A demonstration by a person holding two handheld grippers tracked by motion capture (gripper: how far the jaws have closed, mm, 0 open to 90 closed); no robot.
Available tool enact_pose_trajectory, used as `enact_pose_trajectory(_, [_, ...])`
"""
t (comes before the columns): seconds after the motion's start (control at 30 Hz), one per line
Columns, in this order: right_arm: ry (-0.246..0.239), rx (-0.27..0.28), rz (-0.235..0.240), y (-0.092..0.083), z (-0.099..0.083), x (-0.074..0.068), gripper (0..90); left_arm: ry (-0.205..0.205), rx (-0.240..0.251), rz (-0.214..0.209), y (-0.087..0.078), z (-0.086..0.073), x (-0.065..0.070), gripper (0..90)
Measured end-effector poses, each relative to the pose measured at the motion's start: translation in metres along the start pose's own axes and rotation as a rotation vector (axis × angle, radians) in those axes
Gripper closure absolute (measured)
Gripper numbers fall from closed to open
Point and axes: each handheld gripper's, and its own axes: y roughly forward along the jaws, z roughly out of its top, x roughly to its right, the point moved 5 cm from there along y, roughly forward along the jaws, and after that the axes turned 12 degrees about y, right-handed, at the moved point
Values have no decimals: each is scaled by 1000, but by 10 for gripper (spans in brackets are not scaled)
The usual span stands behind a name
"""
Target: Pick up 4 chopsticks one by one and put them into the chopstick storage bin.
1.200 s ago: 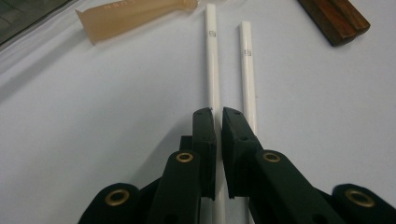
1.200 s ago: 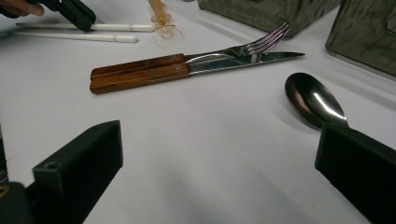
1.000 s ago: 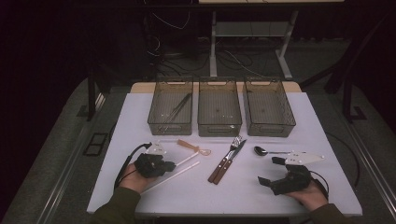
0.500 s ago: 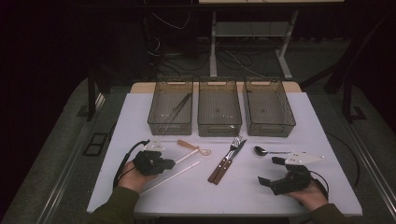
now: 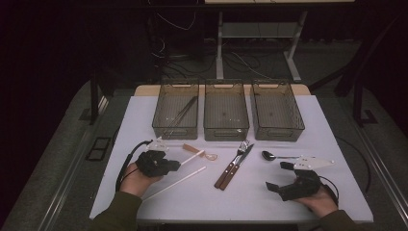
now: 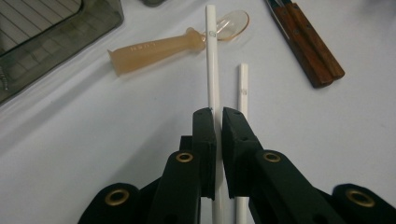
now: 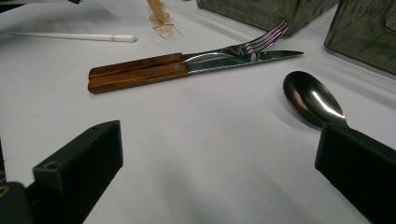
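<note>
**Left tool clamps a white chopstick**

Nearest, the right tool (image 5: 284, 185) rests wide open, holding nothing. At nine o'clock on the counter (image 5: 269, 207), the left tool (image 6: 218, 122) has pinched one white chopstick (image 6: 212, 70); its mate (image 6: 243, 86) lies just beside. Next, I judge, comes a lift toward the left bin (image 5: 176, 109) at twelve o'clock, already holding dark chopsticks (image 5: 183, 114).

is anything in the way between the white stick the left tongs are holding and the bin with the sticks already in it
Nothing visible blocks it. The left tongs are shut on one white stick, whose far end lies against the amber spoon beside it. The table up to the left bin looks bare; lifting the stick should clear the spoon.
</note>
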Motion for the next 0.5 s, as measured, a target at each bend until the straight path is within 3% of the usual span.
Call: enact_pose_trajectory(0.5, [7,4,-3,0,0,2,11,-5,43,27,-12,22,-12,842])
